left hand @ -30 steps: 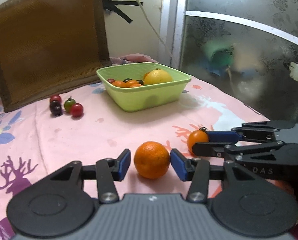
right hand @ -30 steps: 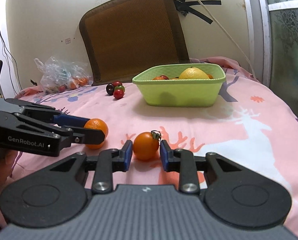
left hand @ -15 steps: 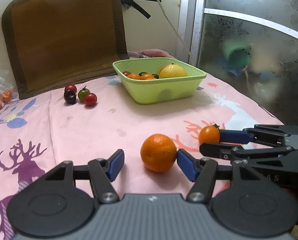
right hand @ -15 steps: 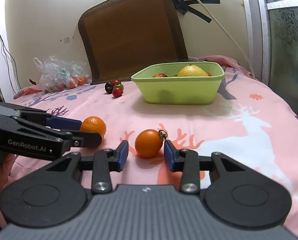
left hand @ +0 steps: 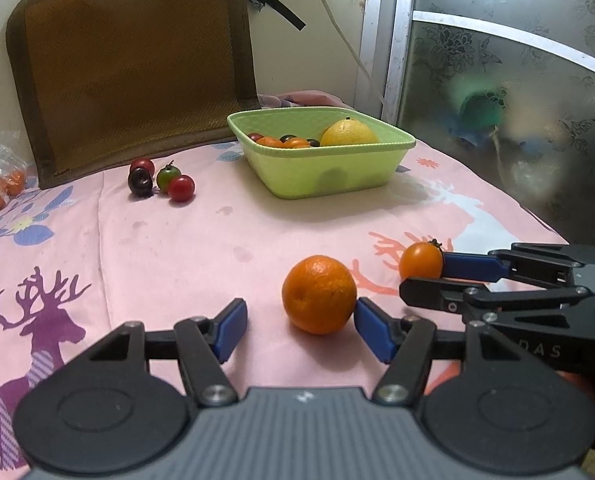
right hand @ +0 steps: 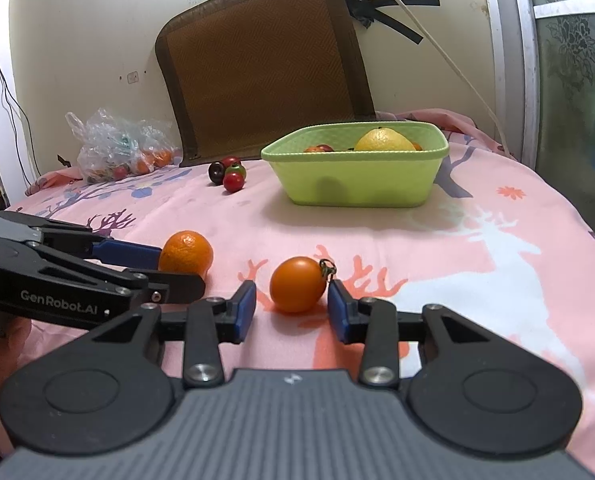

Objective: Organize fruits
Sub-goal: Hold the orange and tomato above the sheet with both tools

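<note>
Lying low and centre, the orange [left hand: 318,294] is flanked by the spread left tool [left hand: 300,328], only its right pad touching. Farther right, the orange tomato [right hand: 297,284] sits between the parted right tool [right hand: 292,310], ungripped.

We see a home: a deer-print cloth [left hand: 177,248] covers the surface, with a frosted floral glass door [left hand: 517,80] at right.

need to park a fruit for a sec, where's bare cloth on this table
Free: the pink cloth between the green basket, the small tomato cluster and the orange; also right of the basket, toward the glass door. Crowded: the near edge, where both open grippers flank the orange and the orange tomato.
</note>
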Motion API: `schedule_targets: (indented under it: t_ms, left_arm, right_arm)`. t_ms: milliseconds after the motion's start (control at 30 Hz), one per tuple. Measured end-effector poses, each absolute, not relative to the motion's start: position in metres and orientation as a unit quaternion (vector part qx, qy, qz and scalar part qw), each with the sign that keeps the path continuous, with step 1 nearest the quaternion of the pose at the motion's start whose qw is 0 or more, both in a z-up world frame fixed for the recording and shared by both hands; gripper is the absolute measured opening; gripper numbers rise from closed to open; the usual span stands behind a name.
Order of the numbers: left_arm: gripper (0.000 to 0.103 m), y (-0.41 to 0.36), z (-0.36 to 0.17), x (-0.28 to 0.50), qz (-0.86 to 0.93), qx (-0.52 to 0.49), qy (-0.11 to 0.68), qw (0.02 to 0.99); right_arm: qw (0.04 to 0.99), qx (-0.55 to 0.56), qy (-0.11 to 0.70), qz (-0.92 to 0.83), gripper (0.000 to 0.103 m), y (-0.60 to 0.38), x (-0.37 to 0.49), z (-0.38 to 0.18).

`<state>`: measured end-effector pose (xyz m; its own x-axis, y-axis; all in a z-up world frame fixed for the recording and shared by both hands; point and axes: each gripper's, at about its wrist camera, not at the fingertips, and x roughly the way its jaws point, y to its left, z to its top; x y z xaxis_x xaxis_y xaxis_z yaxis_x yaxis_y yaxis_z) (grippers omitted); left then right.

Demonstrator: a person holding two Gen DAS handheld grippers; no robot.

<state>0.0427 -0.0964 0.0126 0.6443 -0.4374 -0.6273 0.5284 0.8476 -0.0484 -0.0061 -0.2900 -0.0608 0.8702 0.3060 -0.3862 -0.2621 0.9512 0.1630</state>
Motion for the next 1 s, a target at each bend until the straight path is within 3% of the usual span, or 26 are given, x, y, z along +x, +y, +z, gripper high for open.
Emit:
schedule_targets:
  t_ms: [1000]
  left_arm:
    - [0.062,-0.0950,0.0069,0.0399,-0.274,0.066,0.305,0.910]
  right_arm:
    - [0.966,0.045,0.212,0.139,0.045,-0.2851,-0.0061,-0.0612]
